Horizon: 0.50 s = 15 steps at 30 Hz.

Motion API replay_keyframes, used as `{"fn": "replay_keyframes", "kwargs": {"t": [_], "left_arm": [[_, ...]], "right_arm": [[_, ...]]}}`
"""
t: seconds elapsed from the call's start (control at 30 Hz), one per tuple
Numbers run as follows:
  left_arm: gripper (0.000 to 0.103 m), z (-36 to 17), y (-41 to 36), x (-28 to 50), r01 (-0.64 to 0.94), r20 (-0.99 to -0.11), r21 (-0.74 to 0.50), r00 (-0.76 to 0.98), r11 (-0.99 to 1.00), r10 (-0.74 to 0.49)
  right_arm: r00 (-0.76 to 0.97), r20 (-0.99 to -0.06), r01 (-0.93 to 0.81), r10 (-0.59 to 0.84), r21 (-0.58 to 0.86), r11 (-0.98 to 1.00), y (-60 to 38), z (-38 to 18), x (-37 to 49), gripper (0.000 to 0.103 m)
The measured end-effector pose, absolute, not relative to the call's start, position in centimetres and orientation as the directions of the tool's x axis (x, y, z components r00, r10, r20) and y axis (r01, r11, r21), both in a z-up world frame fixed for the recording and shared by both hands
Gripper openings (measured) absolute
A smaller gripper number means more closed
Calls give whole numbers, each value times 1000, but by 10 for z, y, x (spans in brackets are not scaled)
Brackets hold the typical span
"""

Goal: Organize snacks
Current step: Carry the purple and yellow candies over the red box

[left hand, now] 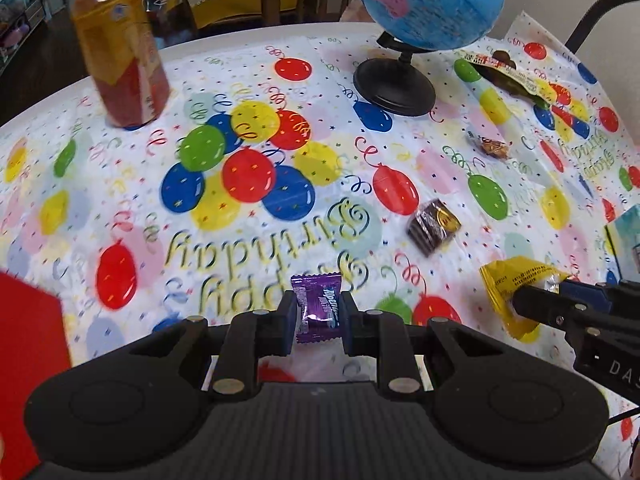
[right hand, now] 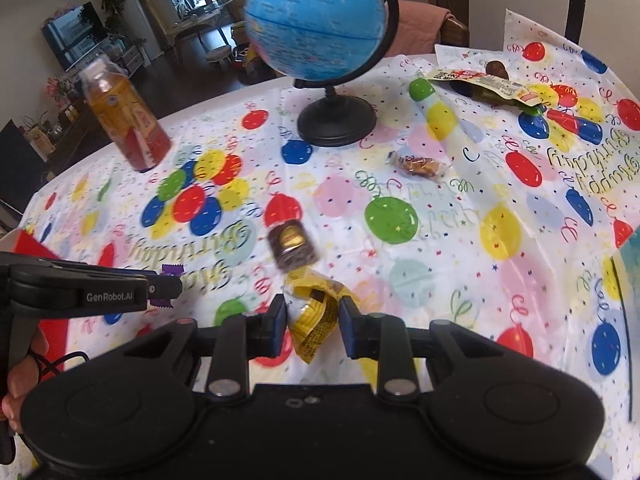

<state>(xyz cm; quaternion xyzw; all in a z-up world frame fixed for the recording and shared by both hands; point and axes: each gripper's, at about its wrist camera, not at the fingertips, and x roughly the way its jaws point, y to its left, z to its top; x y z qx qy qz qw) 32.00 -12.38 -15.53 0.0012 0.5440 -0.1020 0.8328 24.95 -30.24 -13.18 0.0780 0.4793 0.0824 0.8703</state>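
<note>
Left gripper [left hand: 319, 316] clenched on a purple foil candy [left hand: 316, 306]; right gripper [right hand: 313, 318] on a crinkled yellow packet [right hand: 314, 312]. Pick step done; next, carry both toward the red box [left hand: 28, 364] at nine o'clock.

Both wrist views steeply overlook globe [left hand: 430, 0]; tablecloth [right hand: 440, 260]

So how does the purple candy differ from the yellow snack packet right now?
The purple candy is small, flat and smooth in the left gripper; the yellow snack packet is larger and crumpled in the right gripper. The candy sits squarely between its pads; the packet hangs askew. Both are clamped and off the tablecloth.
</note>
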Motion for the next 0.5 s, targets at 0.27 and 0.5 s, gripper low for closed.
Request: {"fn": "replay_keyframes", "kwargs": {"t": [0.27,0.5], "left_arm": [[22,-121,-107,283,141,-892,-133,414,981,-180],[22,-88,-84,247,124,-871,-137,457,983,-179]], "right_arm": [[550,-793,-116,263,239,964,-285,-96,214,25],[560,-767,-185,313,252,950,-262,-65,184,25]]}}
